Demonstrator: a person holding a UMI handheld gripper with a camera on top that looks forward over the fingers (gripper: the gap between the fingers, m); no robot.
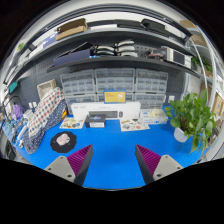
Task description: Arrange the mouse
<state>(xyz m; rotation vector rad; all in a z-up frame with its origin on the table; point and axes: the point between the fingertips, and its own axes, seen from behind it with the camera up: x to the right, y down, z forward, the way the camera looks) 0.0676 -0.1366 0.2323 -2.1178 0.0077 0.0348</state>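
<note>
My pads are magenta with a ribbed, rubbery look, set on pale, smooth plastic fingers. Under me the mat is blue, matt and even, with no shine. On it to the left lies a round black disc, dull-surfaced. The far boxes look like white card or plastic, smooth-faced. Behind them the drawer cabinets have pale, slightly translucent plastic fronts. On the left a checked cloth hangs soft and folded. On the right the plant has glossy green leaves above a smooth white pot.
</note>
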